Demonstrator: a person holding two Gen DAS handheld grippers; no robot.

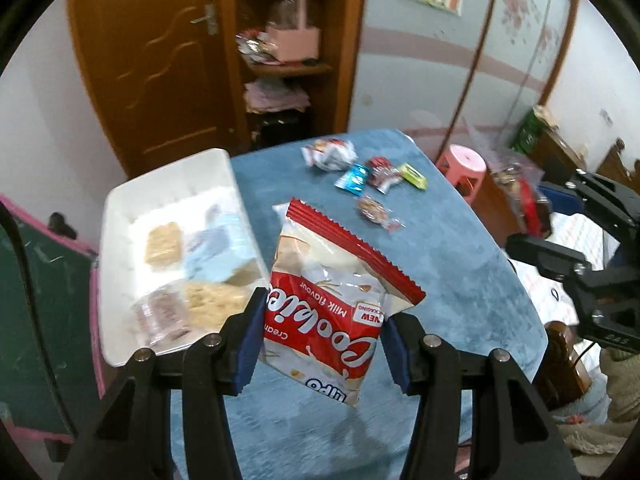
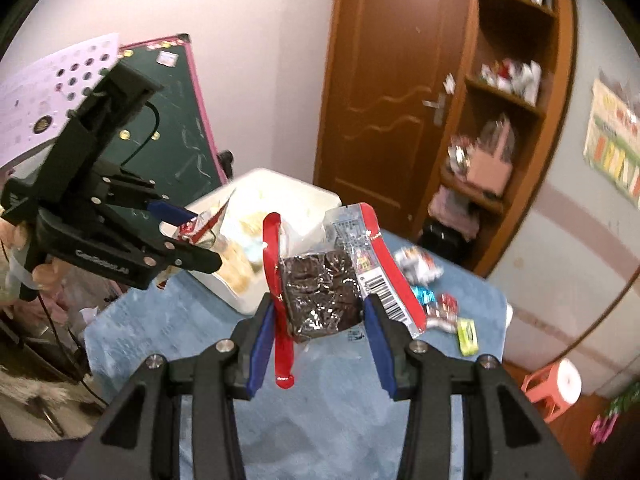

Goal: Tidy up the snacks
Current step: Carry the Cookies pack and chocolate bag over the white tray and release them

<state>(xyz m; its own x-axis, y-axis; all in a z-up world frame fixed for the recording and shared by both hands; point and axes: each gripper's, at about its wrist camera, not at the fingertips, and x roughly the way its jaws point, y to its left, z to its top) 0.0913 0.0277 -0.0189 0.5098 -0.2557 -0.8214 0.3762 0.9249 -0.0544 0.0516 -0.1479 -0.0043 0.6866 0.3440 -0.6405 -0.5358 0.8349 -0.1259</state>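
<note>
Hand-held gripper [image 1: 324,328] with cookie bag [image 1: 336,304] above blue tablecloth [image 1: 460,280], wooden door [image 1: 160,60] behind

**Black Grippers, Blue Pads**

The left gripper [image 1: 324,336] was matte black plastic with angular, ribbed finger arms, silver screw heads at the pivots and deep blue pads [image 1: 250,340] lining the inner faces. The right gripper [image 2: 320,340] matched it. Pale lettering marked one black body, and a thin black cable [image 2: 150,120] looped above it.
</note>
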